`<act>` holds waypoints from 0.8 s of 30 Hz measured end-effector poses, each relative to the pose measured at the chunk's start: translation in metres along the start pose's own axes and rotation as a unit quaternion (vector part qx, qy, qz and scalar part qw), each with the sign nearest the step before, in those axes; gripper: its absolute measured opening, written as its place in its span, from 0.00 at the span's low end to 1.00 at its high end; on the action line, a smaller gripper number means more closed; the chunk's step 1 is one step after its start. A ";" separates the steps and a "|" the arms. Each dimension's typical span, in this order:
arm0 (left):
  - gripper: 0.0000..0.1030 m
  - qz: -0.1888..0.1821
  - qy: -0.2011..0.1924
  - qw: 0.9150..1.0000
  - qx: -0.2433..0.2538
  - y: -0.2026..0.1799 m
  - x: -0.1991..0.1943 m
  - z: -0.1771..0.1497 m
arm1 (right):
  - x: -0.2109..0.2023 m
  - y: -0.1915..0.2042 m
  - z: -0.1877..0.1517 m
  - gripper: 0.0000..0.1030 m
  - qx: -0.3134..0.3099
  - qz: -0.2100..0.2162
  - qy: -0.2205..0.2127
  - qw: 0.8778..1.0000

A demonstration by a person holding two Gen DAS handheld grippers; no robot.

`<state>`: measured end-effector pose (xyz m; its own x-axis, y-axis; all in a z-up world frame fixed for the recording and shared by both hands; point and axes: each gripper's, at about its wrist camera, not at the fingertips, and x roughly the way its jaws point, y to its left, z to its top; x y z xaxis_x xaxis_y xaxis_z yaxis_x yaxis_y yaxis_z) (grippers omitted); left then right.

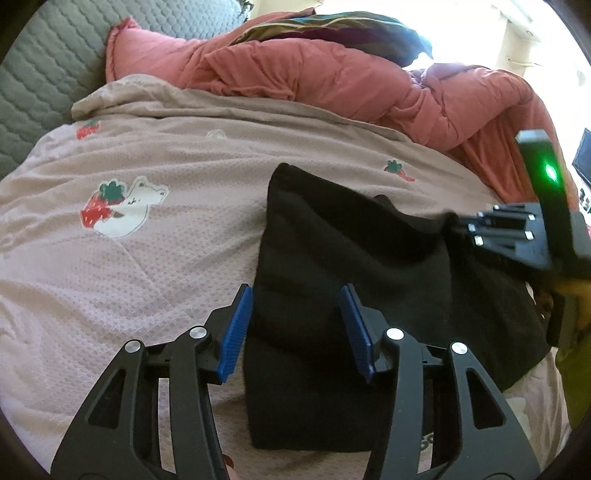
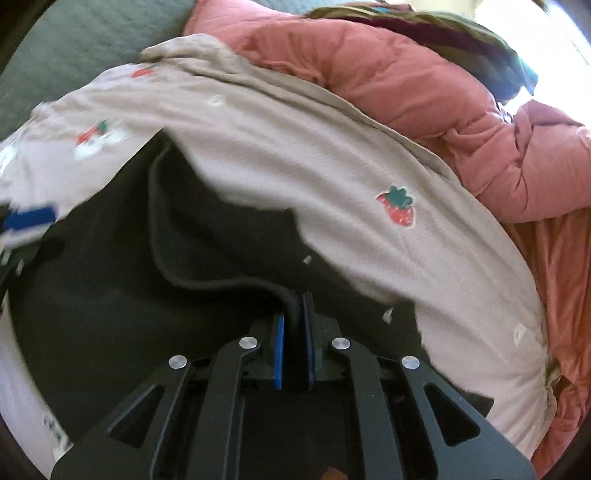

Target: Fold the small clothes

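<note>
A black garment [image 1: 332,254] lies partly folded on a pink strawberry-print blanket [image 1: 147,258]. My left gripper [image 1: 299,328] is open, its blue pads on either side of the garment's near left part, holding nothing. My right gripper [image 2: 293,325] is shut on the garment's thick black hem [image 2: 221,286] and lifts that edge over the rest of the cloth [image 2: 110,314]. In the left wrist view the right gripper [image 1: 458,227] shows at the right, with a green light on its body. A blue pad of the left gripper [image 2: 31,218] shows at the left edge of the right wrist view.
A bunched red-pink quilt [image 1: 332,74] lies along the far side of the bed, with dark striped fabric [image 1: 332,26] on top. A grey quilted surface [image 1: 44,74] is at the far left. Bright window light is at the upper right.
</note>
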<state>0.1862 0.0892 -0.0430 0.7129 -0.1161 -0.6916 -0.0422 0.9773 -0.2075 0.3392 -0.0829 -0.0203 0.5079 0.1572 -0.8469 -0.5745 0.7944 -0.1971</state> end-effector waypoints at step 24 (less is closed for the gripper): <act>0.54 -0.025 0.029 0.999 -0.038 0.017 0.013 0.008 | -0.051 -0.159 -0.125 0.61 0.271 -0.106 -0.010 0.957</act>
<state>0.2001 0.1059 -0.0495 0.6736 -0.1758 -0.7179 -0.0625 0.9543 -0.2923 0.3241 -0.2911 -0.0072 0.5921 -0.0346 -0.8052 -0.0422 0.9964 -0.0739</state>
